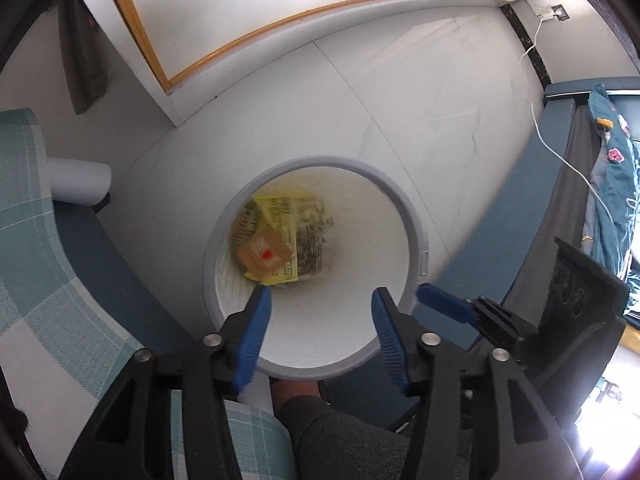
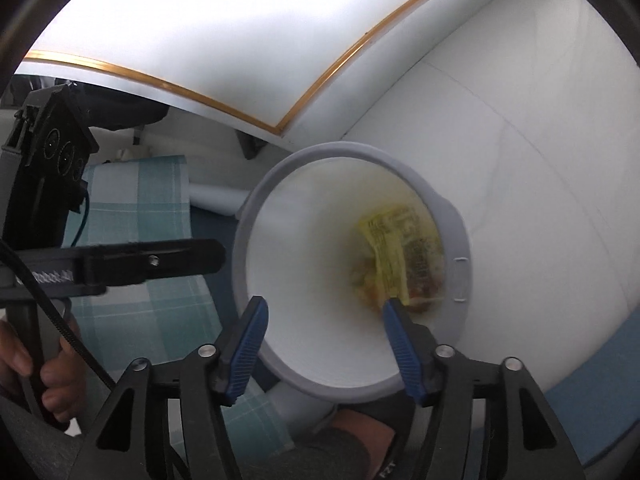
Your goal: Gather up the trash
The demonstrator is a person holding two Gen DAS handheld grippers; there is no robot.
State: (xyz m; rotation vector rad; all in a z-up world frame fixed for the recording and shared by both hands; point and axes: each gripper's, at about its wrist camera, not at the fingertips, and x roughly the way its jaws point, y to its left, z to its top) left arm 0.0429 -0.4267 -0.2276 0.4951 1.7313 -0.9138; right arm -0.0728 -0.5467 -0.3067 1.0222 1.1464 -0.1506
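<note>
Currently both grippers are held spread and empty over the bin [image 1: 416, 236] — left gripper [image 1: 320, 320], right gripper [image 2: 324, 332]. Yellow wrapper [image 1: 276, 232] is seen at the bottom with other trash — likely just dropped.

A pale tiled floor [image 1: 400, 120] fills the middle of the room, meeting a white wall panel [image 1: 240, 0] edged with wooden trim [image 1: 280, 24]. A teal-and-white checked cloth [image 1: 48, 240] drapes over blue furniture [image 1: 84, 240] at the left of the left wrist view, with a white roll [image 1: 80, 182] lying on the floor just beside it. At the right, a white cable [image 1: 560, 152] runs from a wall socket [image 1: 558, 12] down across a blue bed frame [image 1: 492, 240], where floral teal bedding [image 1: 616, 184] hangs. The right wrist view shows the same checked cloth [image 2: 160, 280] and white roll [image 2: 216, 200] beneath the trimmed panel [image 2: 200, 20].
</note>
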